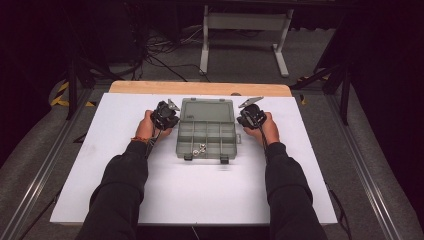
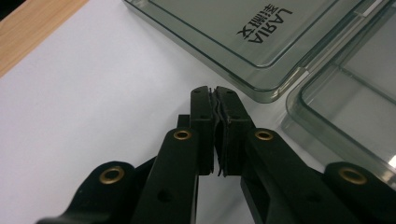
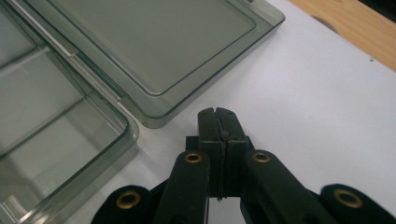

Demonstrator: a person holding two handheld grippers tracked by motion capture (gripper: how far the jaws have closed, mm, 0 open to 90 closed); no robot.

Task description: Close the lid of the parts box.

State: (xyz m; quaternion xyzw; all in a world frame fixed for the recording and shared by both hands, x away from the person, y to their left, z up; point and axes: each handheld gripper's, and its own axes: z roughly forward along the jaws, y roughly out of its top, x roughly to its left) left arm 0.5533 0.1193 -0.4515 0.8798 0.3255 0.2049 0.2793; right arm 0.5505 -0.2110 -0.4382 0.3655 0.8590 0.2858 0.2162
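Note:
A clear grey compartment box (image 1: 206,137) lies open on the white table top, its lid (image 1: 207,110) laid flat behind the tray. A few small metal parts (image 1: 200,148) sit in a front compartment. My left gripper (image 1: 170,111) rests just left of the box, jaws shut with nothing between them; in the left gripper view its tips (image 2: 215,93) stop short of the lid's corner (image 2: 261,91). My right gripper (image 1: 245,112) rests just right of the box, shut and empty too, its tips (image 3: 217,113) near the lid's other corner (image 3: 154,119).
The white board (image 1: 150,195) covers a wooden table whose far edge (image 1: 200,88) shows behind it. Beyond stand a white desk frame (image 1: 245,30) and loose cables on the floor. Metal rails run along both sides of the table.

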